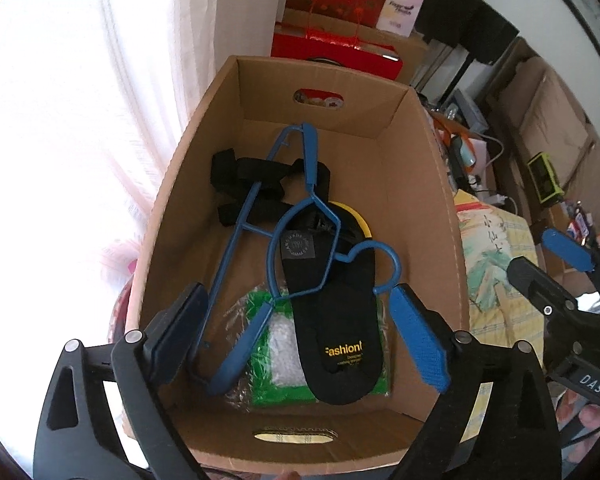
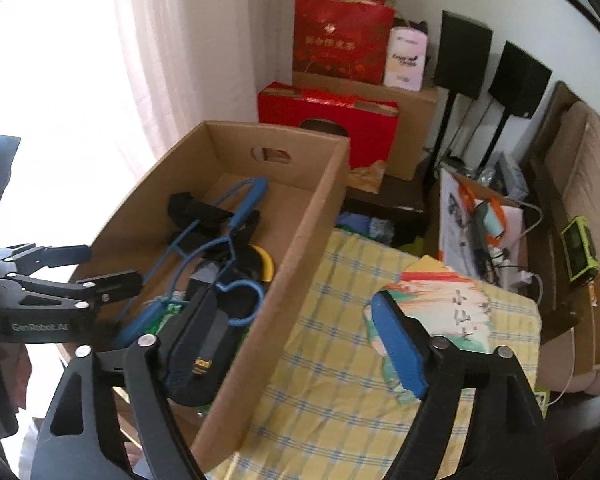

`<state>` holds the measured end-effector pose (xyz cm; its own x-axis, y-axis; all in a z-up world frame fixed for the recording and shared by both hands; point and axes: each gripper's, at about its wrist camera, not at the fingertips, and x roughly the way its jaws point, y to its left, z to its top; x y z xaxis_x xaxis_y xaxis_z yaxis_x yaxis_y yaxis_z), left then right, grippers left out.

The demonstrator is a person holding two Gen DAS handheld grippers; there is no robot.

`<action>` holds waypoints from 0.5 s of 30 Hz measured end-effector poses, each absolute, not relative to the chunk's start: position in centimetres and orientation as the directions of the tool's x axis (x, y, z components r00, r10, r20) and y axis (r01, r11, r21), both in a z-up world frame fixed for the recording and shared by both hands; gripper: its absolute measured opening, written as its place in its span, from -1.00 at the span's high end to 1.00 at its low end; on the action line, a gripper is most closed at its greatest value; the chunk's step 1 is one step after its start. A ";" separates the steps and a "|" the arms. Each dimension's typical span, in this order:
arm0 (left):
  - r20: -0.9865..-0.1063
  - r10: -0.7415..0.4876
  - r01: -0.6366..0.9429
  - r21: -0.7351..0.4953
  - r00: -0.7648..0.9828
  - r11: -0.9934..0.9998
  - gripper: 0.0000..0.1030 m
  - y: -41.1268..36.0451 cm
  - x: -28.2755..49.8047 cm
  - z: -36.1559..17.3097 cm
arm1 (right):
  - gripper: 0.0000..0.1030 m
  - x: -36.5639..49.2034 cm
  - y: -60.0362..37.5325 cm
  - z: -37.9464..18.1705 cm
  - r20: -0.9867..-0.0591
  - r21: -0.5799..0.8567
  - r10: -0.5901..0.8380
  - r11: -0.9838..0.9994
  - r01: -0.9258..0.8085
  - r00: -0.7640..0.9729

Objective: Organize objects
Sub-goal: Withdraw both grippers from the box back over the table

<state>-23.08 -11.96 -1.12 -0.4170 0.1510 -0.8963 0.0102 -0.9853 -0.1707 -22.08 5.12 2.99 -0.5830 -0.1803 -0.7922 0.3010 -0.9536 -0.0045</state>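
Blue hanger in box, below open left tool

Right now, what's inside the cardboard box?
In the cardboard box: blue hangers on top, a black insole, black straps, a green packet partly under the insole, and a yellow-edged item, mostly covered. Anything beneath them is hidden.

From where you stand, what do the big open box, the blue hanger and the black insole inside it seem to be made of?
The box looks like plain brown corrugated cardboard: matte walls, a fluted edge along the rim, punched handle slots. The hanger seems thin metal wire under a smooth blue coating, with thicker blue pads, probably plastic or rubber, on its arms. The insole looks like soft black fabric, likely over foam, with yellow printed lettering.
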 end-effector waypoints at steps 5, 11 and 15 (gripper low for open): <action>-0.885 0.153 0.006 -0.173 -0.439 -0.985 -0.94 -11.4 -22.1 -0.8 | -0.82 -21.5 6.3 3.0 -0.793 0.000 -0.167 -0.962 0.274 -0.585; -0.867 0.133 -0.001 -0.151 -0.481 -0.989 -1.00 -10.6 -20.8 -0.1 | -0.99 -20.7 7.4 2.9 -0.799 0.021 -0.168 -0.968 0.252 -0.578; -0.855 0.123 -0.017 -0.132 -0.503 -0.991 -1.00 -10.0 -19.8 0.2 | -0.99 -20.0 7.9 2.7 -0.798 0.013 -0.153 -0.971 0.237 -0.583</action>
